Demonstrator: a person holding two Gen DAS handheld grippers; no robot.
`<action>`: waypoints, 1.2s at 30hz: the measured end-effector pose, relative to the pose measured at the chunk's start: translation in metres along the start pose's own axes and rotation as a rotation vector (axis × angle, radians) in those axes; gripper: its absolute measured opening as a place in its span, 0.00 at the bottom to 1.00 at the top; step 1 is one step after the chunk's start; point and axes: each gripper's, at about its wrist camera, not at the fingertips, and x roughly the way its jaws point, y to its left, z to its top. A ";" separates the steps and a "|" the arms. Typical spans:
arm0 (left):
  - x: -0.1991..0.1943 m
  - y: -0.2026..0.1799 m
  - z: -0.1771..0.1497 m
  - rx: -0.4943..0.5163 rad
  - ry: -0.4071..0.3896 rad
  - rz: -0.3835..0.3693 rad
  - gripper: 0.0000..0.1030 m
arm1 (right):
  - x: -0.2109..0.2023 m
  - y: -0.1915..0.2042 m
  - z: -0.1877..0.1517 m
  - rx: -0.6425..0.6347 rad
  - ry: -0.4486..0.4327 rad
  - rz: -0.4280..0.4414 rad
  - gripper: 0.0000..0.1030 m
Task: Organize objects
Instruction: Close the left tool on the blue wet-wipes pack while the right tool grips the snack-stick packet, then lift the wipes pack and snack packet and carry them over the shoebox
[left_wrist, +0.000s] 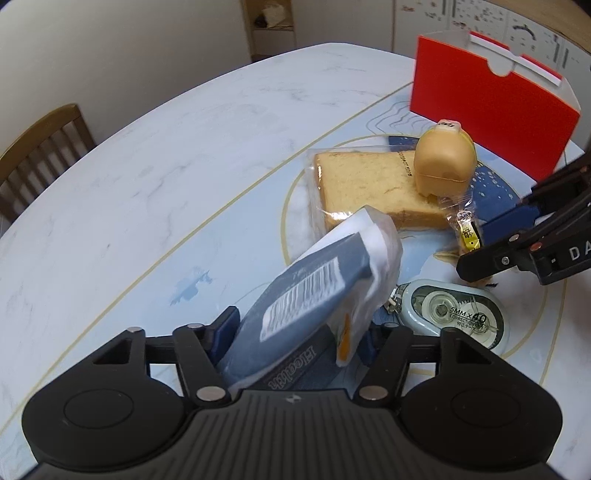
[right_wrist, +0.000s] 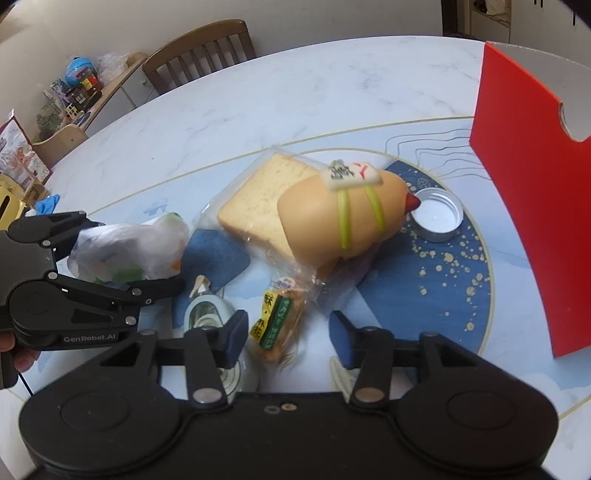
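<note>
My left gripper (left_wrist: 299, 325) is shut on a blue-grey packet (left_wrist: 295, 306) in a clear wrapper, which tilts up off the mat. In the right wrist view the left gripper (right_wrist: 136, 254) pinches the same crinkled wrapper (right_wrist: 133, 251). My right gripper (right_wrist: 288, 332) stands open around a small snack packet (right_wrist: 277, 321) with a yellow and green label. Its left pad is close to the packet and a gap shows at the right pad. From the left wrist view the right gripper (left_wrist: 476, 240) straddles that snack packet (left_wrist: 467, 232).
A wrapped bread slice (right_wrist: 255, 195) lies mid-mat with a tan sausage-shaped toy (right_wrist: 332, 221) resting on it. A correction tape (left_wrist: 454, 314) lies between the grippers. A metal lid (right_wrist: 437, 218) sits by an upright red box (right_wrist: 528, 203). A chair (right_wrist: 203, 48) stands beyond the marble table (left_wrist: 184, 129).
</note>
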 end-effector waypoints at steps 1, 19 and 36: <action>-0.001 0.000 -0.001 -0.014 0.003 0.002 0.56 | 0.000 0.000 -0.001 -0.004 0.001 -0.006 0.34; -0.046 -0.011 -0.014 -0.354 0.069 -0.030 0.51 | -0.041 -0.005 -0.023 -0.133 0.001 0.020 0.18; -0.085 -0.098 0.025 -0.488 0.063 -0.112 0.51 | -0.130 -0.055 -0.028 -0.186 -0.056 0.077 0.18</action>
